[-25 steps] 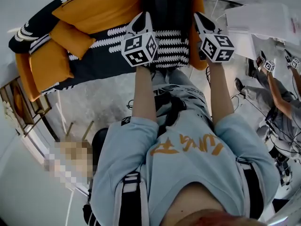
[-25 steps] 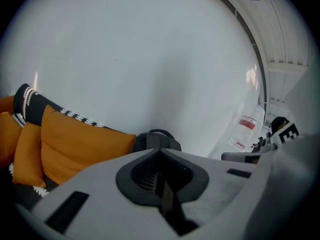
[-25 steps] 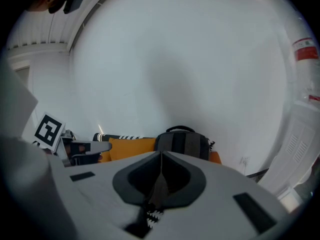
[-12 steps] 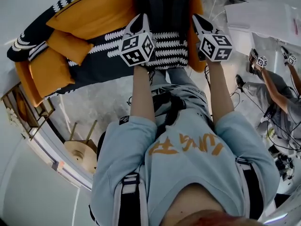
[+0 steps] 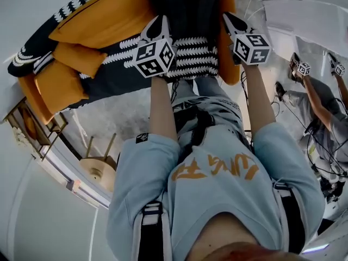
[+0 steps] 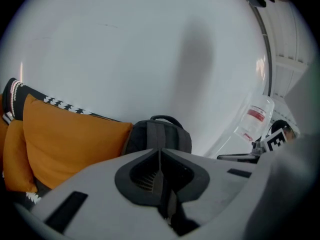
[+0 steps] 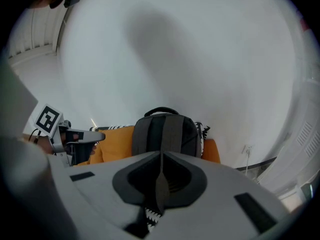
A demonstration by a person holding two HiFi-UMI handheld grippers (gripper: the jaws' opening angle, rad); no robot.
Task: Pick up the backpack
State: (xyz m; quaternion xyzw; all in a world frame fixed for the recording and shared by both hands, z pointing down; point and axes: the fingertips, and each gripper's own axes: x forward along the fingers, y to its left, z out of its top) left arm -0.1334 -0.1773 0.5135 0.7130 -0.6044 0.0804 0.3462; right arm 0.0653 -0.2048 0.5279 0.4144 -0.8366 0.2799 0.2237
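A dark grey backpack (image 5: 190, 10) stands upright on a sofa against the white wall, its top handle up. It shows in the left gripper view as the backpack (image 6: 159, 136) and in the right gripper view as the backpack (image 7: 165, 131). My left gripper (image 5: 161, 22) is shut and empty, held in front of the backpack's left side. My right gripper (image 5: 228, 19) is shut and empty in front of its right side. Neither touches the backpack. In the gripper views the left gripper (image 6: 160, 151) and right gripper (image 7: 161, 156) point at it with jaws together.
Orange cushions (image 5: 103, 20) lie on the black-and-white patterned sofa (image 5: 190, 58) left of the backpack. A round wooden stool (image 5: 100, 170) stands on the floor at lower left. Another person (image 5: 321, 102) with grippers stands at the right. A white table (image 5: 310, 15) is at upper right.
Both grippers have moved forward and lower toward the backpack. Both jaws stayed shut.
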